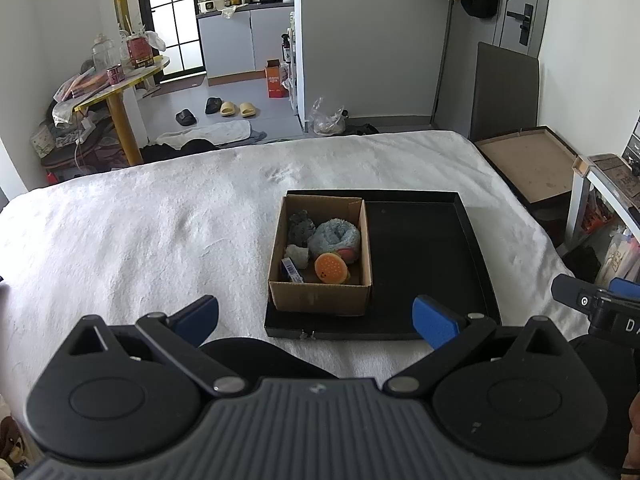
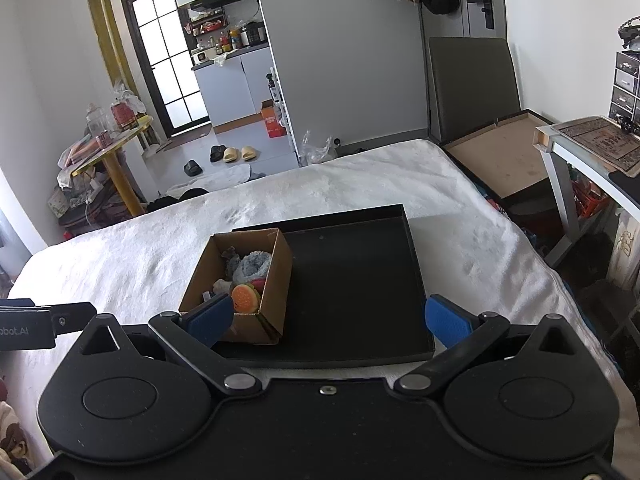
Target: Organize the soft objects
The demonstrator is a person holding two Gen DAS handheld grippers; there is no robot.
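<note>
A brown cardboard box (image 1: 320, 298) stands in the left part of a shallow black tray (image 1: 420, 248) on the white bed. Inside it lie an orange burger-shaped plush (image 1: 330, 269), a fluffy blue-grey ring plush (image 1: 336, 234), a dark grey plush (image 1: 301, 227), a pale grey piece and a small blue-white item. My left gripper (image 1: 316, 320) hangs open in front of the box, holding nothing. In the right wrist view the same box (image 2: 276, 280) and tray (image 2: 360, 280) appear; my right gripper (image 2: 329, 320) is open and empty, its left pad (image 2: 211, 319) overlapping the box's near corner.
The white blanket (image 1: 140, 240) covers the bed around the tray. Off the bed's right side stand a brown board (image 1: 528, 164) and a white desk (image 2: 568, 148). A cluttered yellow table (image 1: 116, 84) and slippers on the floor lie beyond the far edge.
</note>
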